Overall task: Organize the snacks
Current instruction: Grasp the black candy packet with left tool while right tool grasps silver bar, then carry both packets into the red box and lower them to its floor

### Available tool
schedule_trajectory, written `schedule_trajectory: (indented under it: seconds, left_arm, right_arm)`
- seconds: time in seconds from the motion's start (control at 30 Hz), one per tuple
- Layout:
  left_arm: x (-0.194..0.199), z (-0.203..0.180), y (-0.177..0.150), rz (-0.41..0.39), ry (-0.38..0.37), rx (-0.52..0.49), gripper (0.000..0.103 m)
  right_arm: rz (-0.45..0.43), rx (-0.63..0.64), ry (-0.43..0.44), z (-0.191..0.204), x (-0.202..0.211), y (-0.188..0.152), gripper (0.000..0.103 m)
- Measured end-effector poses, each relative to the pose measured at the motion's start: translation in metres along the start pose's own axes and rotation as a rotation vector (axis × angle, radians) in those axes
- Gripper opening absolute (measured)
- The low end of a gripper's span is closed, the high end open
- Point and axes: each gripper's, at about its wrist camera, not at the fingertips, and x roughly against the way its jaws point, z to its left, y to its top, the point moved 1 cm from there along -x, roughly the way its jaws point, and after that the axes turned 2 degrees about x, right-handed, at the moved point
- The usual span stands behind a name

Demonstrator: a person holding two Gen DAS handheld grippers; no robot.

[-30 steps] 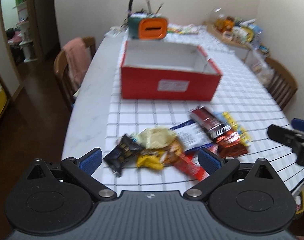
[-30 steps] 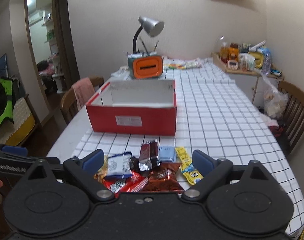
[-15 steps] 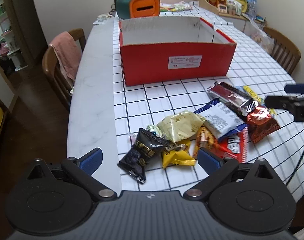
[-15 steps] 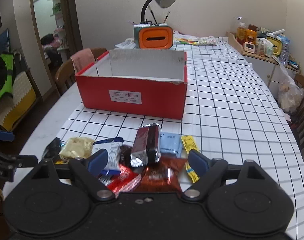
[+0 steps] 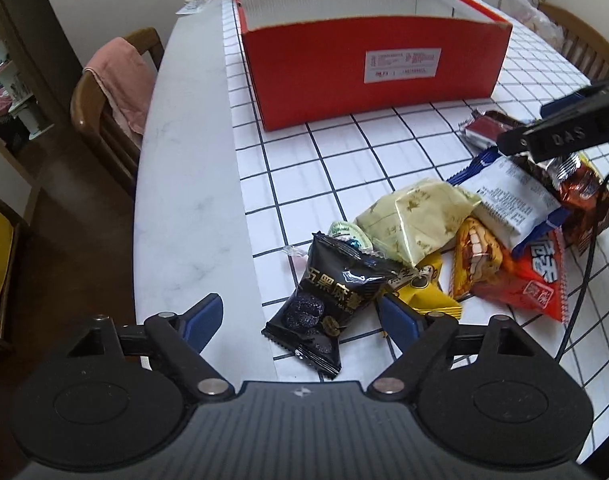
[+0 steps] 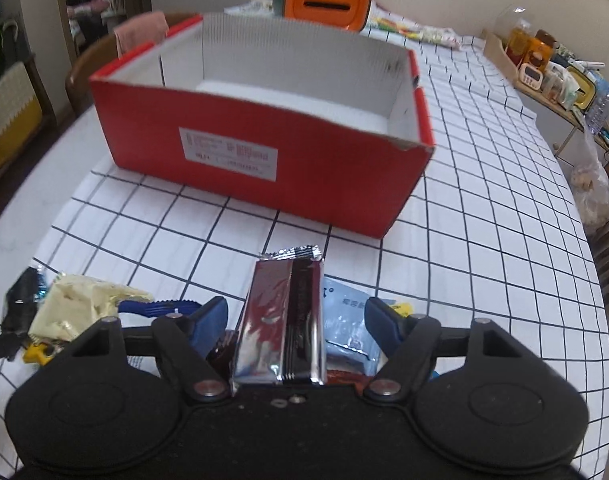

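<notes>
Left gripper (image 5: 300,314): black matte body, two round discs, silver pivot screws, blue finger pads (image 5: 202,316), small white logo at 6 o'clock.
Right gripper (image 6: 296,320): same black build, blue pads; seen at 3 o'clock, "DAS" embossed, thin black cable.

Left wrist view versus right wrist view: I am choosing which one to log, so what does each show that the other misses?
Only the left wrist view shows the orange-red packet, the yellow packet and the black packet's printed front, lying between the open left gripper.

Only the right wrist view shows the box's white floor, with no snacks visible on it, the pale blue packet and the side shelf of jars.

Both show the red box, the cream packet and the silver-maroon bar, which lies between the open right gripper.
</notes>
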Motion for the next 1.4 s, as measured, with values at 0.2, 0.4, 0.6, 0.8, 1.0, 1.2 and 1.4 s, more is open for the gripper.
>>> schedule_trajectory:
  seconds: [0.2,0.4,0.6,0.8,1.0,1.2,1.4]
  left_arm:
    - [-0.015,0.006,0.004,0.038,-0.045,0.000,0.078]
    - [-0.022,0.013,0.005,0.060,-0.098,0.038,0.058]
    - [-0.021,0.016,0.003,0.047,-0.121,0.076,0.039]
    - [-0.020,0.020,0.000,0.035,-0.128,0.131,0.035]
    - [-0.011,0.025,-0.005,0.015,-0.134,0.190,0.033]
    - [0.003,0.027,-0.012,-0.002,-0.134,0.214,0.032]
    - [0.026,0.028,-0.011,-0.026,-0.134,0.228,0.032]
  right_arm:
    - [0.055,0.036,-0.037,0.009,-0.019,0.007,0.064]
    - [0.075,0.027,-0.045,0.008,-0.025,0.008,0.052]
    - [0.058,0.008,-0.024,0.003,-0.022,0.007,0.042]
    - [0.026,-0.025,-0.016,-0.005,-0.012,0.002,0.042]
    - [-0.014,-0.059,0.006,-0.010,0.009,0.000,0.042]
    - [-0.066,-0.075,0.019,-0.010,0.034,-0.003,0.042]
    - [-0.119,-0.085,0.053,-0.011,0.064,-0.003,0.042]
